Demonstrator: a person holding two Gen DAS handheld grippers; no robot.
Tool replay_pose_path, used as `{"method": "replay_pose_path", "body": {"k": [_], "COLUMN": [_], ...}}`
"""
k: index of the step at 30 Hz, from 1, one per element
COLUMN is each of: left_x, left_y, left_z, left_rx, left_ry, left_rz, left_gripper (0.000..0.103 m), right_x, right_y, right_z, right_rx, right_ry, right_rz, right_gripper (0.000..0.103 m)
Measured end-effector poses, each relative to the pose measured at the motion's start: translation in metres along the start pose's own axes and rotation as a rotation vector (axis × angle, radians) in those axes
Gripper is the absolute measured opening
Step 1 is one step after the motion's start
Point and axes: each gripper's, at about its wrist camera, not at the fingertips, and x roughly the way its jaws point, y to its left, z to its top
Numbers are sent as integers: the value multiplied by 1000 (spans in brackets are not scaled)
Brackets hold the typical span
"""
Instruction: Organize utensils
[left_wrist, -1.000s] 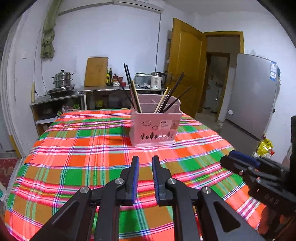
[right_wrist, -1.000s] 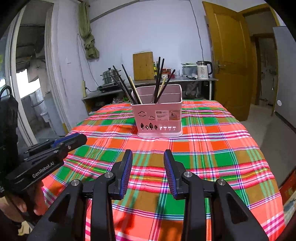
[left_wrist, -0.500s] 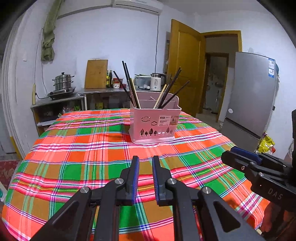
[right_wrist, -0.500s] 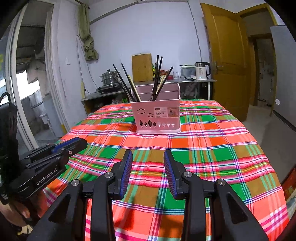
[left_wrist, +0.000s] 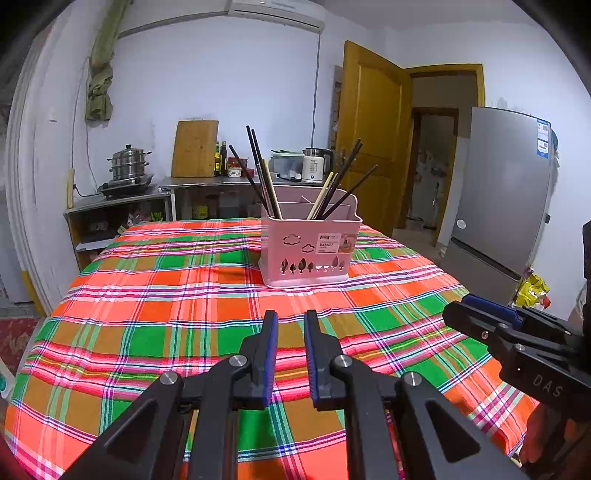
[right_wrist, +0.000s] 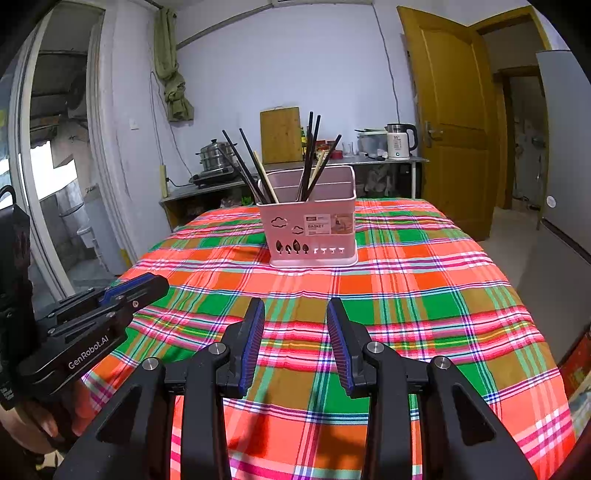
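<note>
While both tongs hovered empty, the pink basket (left_wrist: 309, 246) was stood well ahead on the plaid surface (left_wrist: 147, 317).
Left tongs (left_wrist: 289, 325) were nearly closed; right tongs (right_wrist: 295, 314) were parted; chopsticks (right_wrist: 310, 155) were held upright inside the basket.

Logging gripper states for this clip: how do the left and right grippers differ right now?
The left gripper has a narrow gap between its blue pads; the right gripper stands clearly wider open. The left one's side reads "GenRobot.AI" in the right wrist view; the right one's shows "DAS" in the left wrist view. Both are empty, hang over the plaid tablecloth short of the pink utensil basket, and point toward it.
</note>
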Motion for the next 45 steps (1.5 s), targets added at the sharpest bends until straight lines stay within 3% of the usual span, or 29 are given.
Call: {"method": "replay_pose_path", "body": {"k": [45], "left_x": [-2], "left_y": [-8], "left_z": [3], "left_rx": [26], "left_ry": [12], "left_rz": [-9], "left_gripper": [13], "right_x": [-1], "right_y": [-1], "right_z": [5], "right_rx": [0], "right_ry": [4], "right_rz": [-8], "right_gripper": [36]}}
